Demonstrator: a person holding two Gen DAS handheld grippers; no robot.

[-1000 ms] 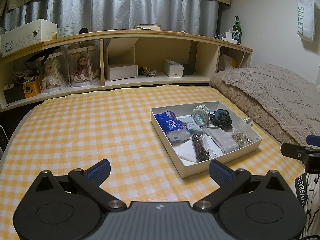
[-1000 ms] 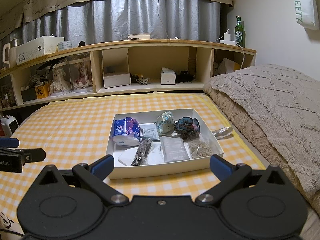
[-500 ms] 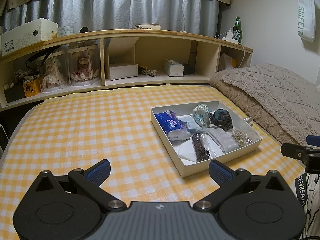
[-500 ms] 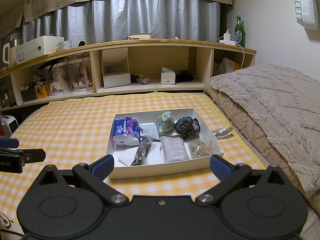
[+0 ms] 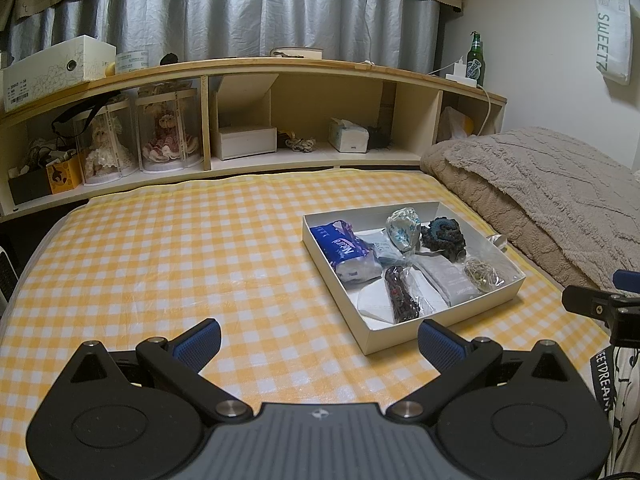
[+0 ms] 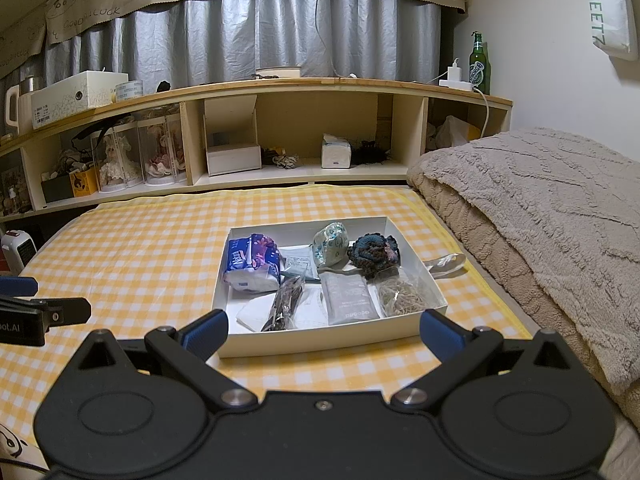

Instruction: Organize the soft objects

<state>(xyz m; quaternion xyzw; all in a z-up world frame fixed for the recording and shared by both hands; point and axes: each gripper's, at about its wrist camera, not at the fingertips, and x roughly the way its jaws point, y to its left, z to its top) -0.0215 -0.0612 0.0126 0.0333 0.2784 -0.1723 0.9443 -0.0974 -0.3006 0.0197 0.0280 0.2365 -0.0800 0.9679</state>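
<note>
- Looking along the left gripper [image 5: 318,340], two blue-padded fingers [image 5: 198,340] stand spread wide with nothing between them, above the yellow checked cloth [image 5: 180,256].
- One shallow white box [image 5: 400,340] lies on that cloth to the right of the gripper, apart from it.
- Seven soft things can be counted inside: one blue tissue pack [image 5: 346,250], one pale patterned bundle [image 5: 403,229], one dark crocheted piece [image 5: 444,236], one dark strip in clear wrap [image 5: 400,294], one grey sachet [image 5: 452,280], one clear bag of thin pale loops [image 5: 486,274], possibly rubber bands, and one white pad [image 5: 374,304] partly under the strip.
- A flat pale packet between the tissue pack and the bundle is mostly covered, so its kind is hard to tell.
- At the right edge only part of the right gripper [image 5: 600,308] shows, cut off by the frame.
- From the right wrist view, the right gripper's jaws are likewise wide apart and empty, just short of the box's near wall [image 6: 320,340].
- The same seven items show, with the tissue pack at left rear and the crocheted piece at right rear.
- One crumpled clear wrapper [image 6: 446,264] lies on the cloth touching the box's right side.
- A folded beige blanket [image 6: 540,220] fills the right, running out of frame.
- At the left edge a piece of the left gripper is cut off.
</note>
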